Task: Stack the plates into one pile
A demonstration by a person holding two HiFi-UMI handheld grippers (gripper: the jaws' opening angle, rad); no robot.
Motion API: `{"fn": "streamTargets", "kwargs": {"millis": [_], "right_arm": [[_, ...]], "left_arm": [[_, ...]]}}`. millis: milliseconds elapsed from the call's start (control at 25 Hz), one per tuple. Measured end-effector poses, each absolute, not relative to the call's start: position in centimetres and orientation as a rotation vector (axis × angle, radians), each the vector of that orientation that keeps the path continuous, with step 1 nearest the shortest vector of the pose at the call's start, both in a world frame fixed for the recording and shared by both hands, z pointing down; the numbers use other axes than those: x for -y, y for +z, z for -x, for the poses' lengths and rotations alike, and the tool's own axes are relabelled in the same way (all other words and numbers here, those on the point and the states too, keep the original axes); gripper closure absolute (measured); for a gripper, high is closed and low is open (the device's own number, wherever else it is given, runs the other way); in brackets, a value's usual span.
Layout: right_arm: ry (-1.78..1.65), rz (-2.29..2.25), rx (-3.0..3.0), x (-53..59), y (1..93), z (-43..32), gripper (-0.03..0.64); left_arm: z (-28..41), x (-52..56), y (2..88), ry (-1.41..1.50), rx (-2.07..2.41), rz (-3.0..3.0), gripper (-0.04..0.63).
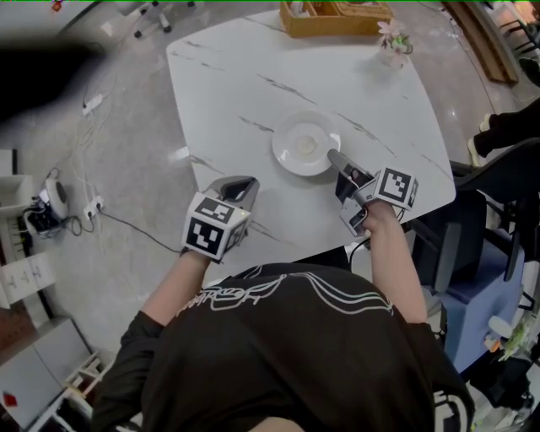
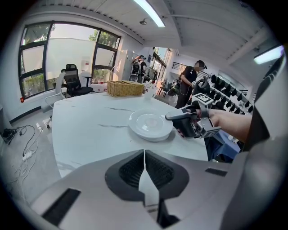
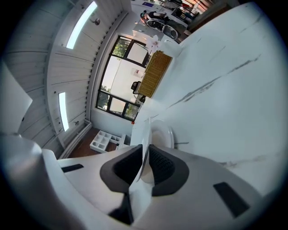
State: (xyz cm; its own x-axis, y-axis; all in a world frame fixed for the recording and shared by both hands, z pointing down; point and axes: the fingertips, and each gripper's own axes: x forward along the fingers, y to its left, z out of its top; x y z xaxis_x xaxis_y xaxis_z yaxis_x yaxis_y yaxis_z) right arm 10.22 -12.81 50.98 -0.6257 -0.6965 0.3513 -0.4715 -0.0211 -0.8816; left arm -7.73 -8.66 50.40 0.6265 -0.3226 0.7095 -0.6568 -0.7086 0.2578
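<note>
The right tongs (image 1: pixel 332 156) are pinching the near rim of the white plate (image 1: pixel 299 143), jaws drawn down to a narrow slit with the thin edge of the plate between the pads. The left tongs (image 1: pixel 245 181) are hovering with jaws pressed fully together and nothing between them, pointing down at the bare top of the table (image 1: pixel 228 84), with the plate lying ahead of them and off to their right. The two pairs of tongs are staying well apart, the left ones nearer the person's edge of the table. There are two pairs of tongs and one white marble table carrying everything. One wicker basket (image 1: pixel 337 18) is sitting at the far edge, well beyond both tongs. One round plate is showing from above, lying low on the table between the tips of the right tongs and the basket. From the left gripper view its edge is looking thick, and I cannot tell whether a second plate is lying under it. One small sprig of pink flowers (image 1: pixel 394 42) is standing just beside the basket, far ahead of the right tongs.
</note>
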Motion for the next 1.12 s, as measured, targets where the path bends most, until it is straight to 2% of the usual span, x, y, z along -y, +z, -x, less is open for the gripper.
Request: {"fn": "streamTargets", "kwargs": {"millis": [80, 160, 480, 760, 1040, 1120], "right_arm": [[-1.684, 1.282, -2.096, 12.8, 51.0, -10.4, 0.542], [-1.655, 1.287, -2.167, 12.7, 50.8, -10.4, 0.481], [-1.46, 1.364, -2.686, 11.5, 51.0, -9.4, 0.354], [-1.155, 1.526, -3.142, 10.3, 50.2, -10.8, 0.325], [-0.82, 1.34, -3.278, 7.9, 40.5, -10.4, 0.33], [-0.753, 1.272, -3.254, 7.3, 37.5, -10.3, 0.364]], "left_arm": [[7.8, 8.5, 50.4, 0.894, 0.775, -2.348, 0.566], [7.8, 8.3, 50.5, 0.903, 0.782, -2.35, 0.566], [7.6, 8.3, 50.1, 0.909, 0.82, -2.352, 0.566], [5.9, 8.1, 47.4, 0.84, 0.837, -2.355, 0.566], [1.7, 7.0, 40.2, 0.612, 0.771, -2.424, 0.566], [0.7, 6.8, 37.7, 0.533, 0.751, -2.443, 0.566]]}}
